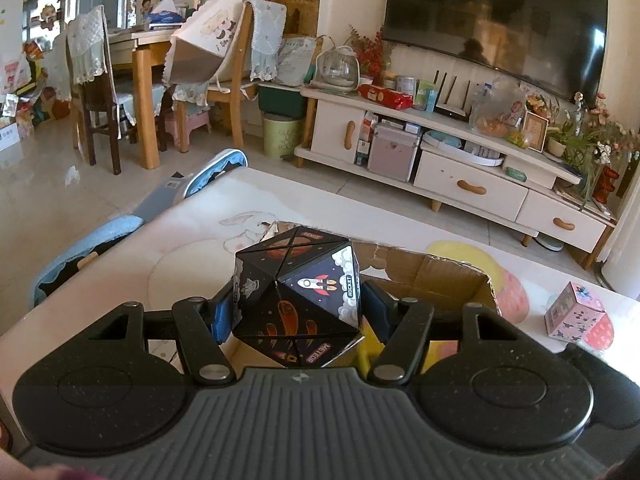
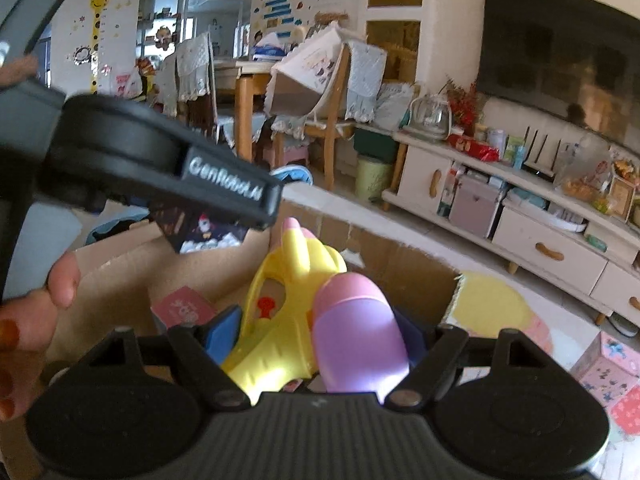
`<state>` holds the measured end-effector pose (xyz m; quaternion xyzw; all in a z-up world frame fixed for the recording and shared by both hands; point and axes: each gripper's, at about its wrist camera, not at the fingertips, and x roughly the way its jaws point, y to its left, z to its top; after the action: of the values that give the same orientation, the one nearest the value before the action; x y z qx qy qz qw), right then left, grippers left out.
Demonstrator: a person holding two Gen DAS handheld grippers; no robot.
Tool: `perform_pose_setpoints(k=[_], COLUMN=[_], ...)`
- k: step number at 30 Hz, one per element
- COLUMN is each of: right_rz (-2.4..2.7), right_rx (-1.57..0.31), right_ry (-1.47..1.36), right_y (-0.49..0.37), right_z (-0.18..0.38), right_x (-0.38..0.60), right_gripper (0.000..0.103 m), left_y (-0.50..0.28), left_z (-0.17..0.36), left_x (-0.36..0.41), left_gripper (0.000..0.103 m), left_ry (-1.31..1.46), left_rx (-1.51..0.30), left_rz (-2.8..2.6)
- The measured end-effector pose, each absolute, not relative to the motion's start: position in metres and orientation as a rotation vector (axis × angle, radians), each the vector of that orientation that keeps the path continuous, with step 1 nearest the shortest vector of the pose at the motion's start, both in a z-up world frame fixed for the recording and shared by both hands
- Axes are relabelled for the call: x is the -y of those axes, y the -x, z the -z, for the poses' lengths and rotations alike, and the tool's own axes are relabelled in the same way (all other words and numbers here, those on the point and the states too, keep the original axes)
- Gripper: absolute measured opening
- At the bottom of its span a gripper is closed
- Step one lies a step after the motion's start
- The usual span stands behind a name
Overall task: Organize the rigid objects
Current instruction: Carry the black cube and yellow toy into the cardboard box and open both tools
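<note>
Now I am carrying both loads over the cardboard box [image 1: 448, 276]: my left claw [image 1: 294, 312] is clamping the black space cube [image 1: 298, 296], my right claw [image 2: 316, 340] is gripping the yellow-and-purple toy [image 2: 320, 320]. Next I should be lowering them inside the box, then releasing.

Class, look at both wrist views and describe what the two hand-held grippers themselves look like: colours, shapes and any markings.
Both are matte black plastic. The left gripper has a ribbed grey-black body, two round discs at its sides, hinged link arms with silver rivets, and blue pads inside its fingers. The right gripper is built alike, with blue pads. White raised lettering marks the left gripper's side.
</note>
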<state>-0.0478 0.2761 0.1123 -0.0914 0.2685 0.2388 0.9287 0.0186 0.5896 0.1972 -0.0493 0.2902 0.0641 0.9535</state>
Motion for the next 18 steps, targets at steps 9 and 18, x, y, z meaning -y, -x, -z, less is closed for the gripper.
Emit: perform_pose_setpoints(k=[9,18], right_rz=[-0.448,-0.332], right_rx=[-0.465,-0.368], right_ry=[0.169,0.112], right_y=[0.073,0.098], right_z=[-0.126,-0.14], right_x=[-0.265,-0.216], right_gripper=[0.097,0.097], left_y=[-0.009,-0.004], left_z=[-0.202,-0.204], left_x=[-0.585,-0.579], left_gripper=[0.102,0.103], left_ry=[0.057,0.062], left_rx=[-0.555,-0.557], left_rz=[-0.171,-0.138])
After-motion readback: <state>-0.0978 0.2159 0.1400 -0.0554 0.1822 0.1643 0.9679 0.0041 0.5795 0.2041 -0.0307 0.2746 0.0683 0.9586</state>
